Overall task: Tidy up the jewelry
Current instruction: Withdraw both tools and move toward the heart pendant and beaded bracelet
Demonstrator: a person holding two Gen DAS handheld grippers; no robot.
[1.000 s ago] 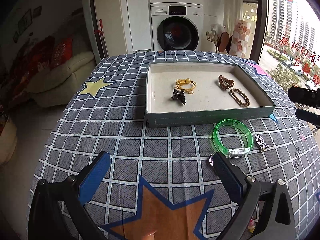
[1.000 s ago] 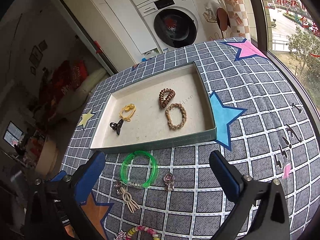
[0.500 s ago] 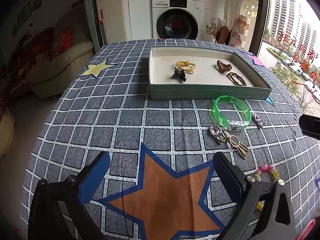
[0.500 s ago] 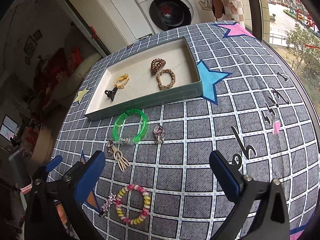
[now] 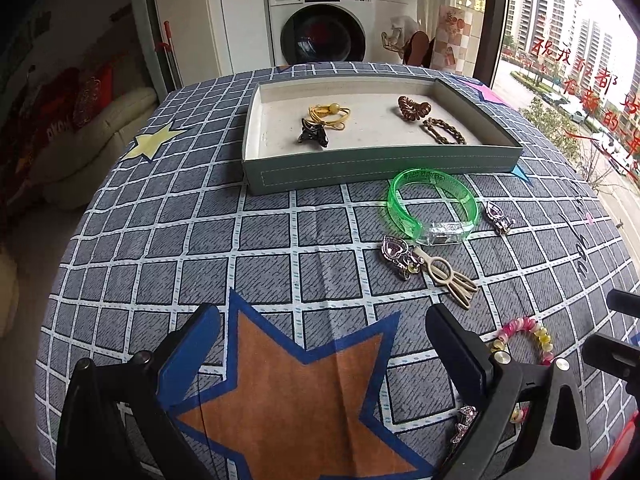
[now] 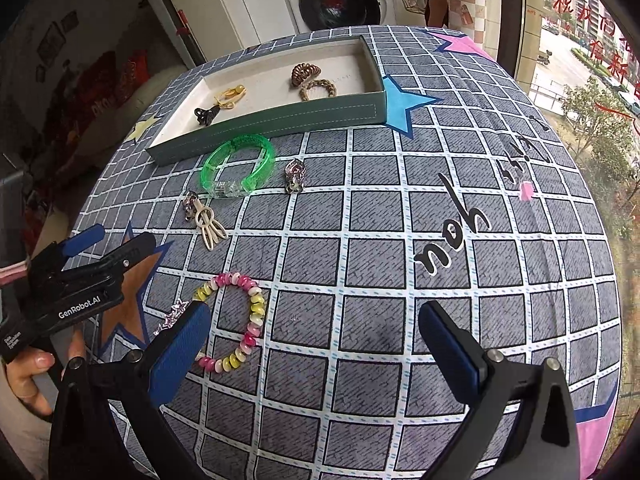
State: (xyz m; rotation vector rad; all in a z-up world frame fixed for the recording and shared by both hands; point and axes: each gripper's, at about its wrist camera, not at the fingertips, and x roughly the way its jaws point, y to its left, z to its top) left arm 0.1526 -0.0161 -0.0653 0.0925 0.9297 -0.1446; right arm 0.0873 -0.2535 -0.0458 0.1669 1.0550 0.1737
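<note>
The green-walled tray (image 5: 380, 168) (image 6: 280, 120) holds a yellow hair tie (image 5: 330, 114), a black claw clip (image 5: 314, 134), a brown coil tie (image 5: 414, 106) and a braided bracelet (image 5: 444, 130). On the cloth in front of it lie a green bangle (image 5: 432, 204) (image 6: 240, 168), a heart charm (image 5: 396, 252), a beige clip (image 5: 444, 276) (image 6: 210, 224), a silver charm (image 6: 295, 174), a beaded bracelet (image 6: 240, 320) and a star clip (image 6: 172, 316). My left gripper (image 5: 322, 316) hangs open over the orange star. My right gripper (image 6: 314, 312) is open, its left finger beside the beaded bracelet.
The table's checked cloth (image 6: 400, 240) falls away at the near and right edges. A washing machine (image 5: 324, 32) stands beyond the far edge, a sofa (image 5: 80, 140) to the left and a window (image 5: 580, 80) to the right. A hand (image 6: 24, 372) holds the left gripper's handle.
Both grippers have drawn back from the tray toward the near edge, still open. The beige clip, heart charm, beaded bracelet and star clip have come into view.
</note>
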